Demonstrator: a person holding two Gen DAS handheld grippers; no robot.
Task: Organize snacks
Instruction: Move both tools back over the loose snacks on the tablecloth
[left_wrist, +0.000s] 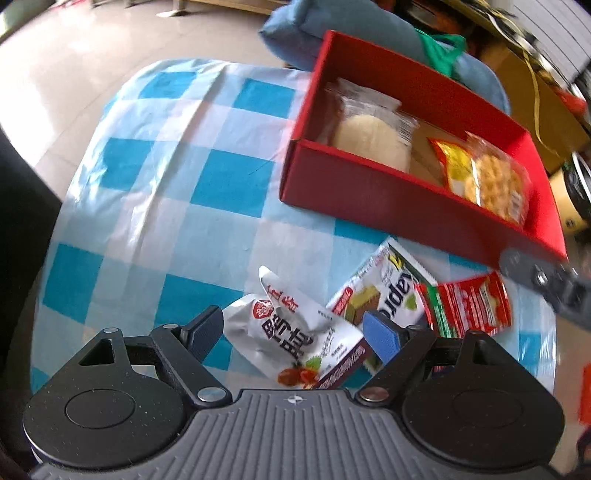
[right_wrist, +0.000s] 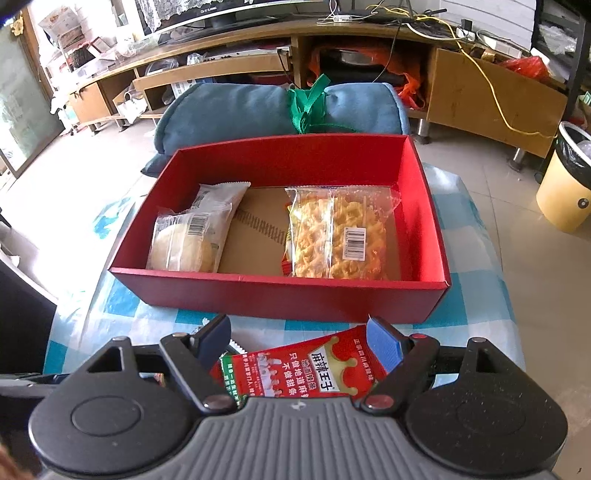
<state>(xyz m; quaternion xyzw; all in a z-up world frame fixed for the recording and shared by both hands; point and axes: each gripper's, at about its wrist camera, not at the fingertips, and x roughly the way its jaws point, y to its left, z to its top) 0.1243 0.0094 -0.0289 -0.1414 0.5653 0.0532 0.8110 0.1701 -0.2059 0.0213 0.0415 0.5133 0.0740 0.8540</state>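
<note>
- Jaws of the left gripper (left_wrist: 293, 338) stand wide apart, pointing steeply down over the snacks; a silver foil snack pouch with red and black print (left_wrist: 291, 341) lies right between the fingers, neither pad visibly pressing on it
- Just right of that pouch, a white wafer packet with a green-and-brown picture (left_wrist: 384, 291) sits partly under the blue-padded finger (left_wrist: 380, 338); a red snack sachet (left_wrist: 467, 306) lies beside it
- Right gripper (right_wrist: 301, 341) has its jaws apart too; the red spicy-strip sachet with a gold crown and white lettering (right_wrist: 303, 371) lies between them, flat on the blue-and-white checked tablecloth (right_wrist: 122, 299); whether the pads touch it, cannot tell
- Beyond, the open red cardboard box (right_wrist: 280, 295) holds a clear-wrapped pale round cake (right_wrist: 184, 245) at its left and a clear bag of yellow crispy noodles (right_wrist: 340, 236) at its right, well apart
</note>
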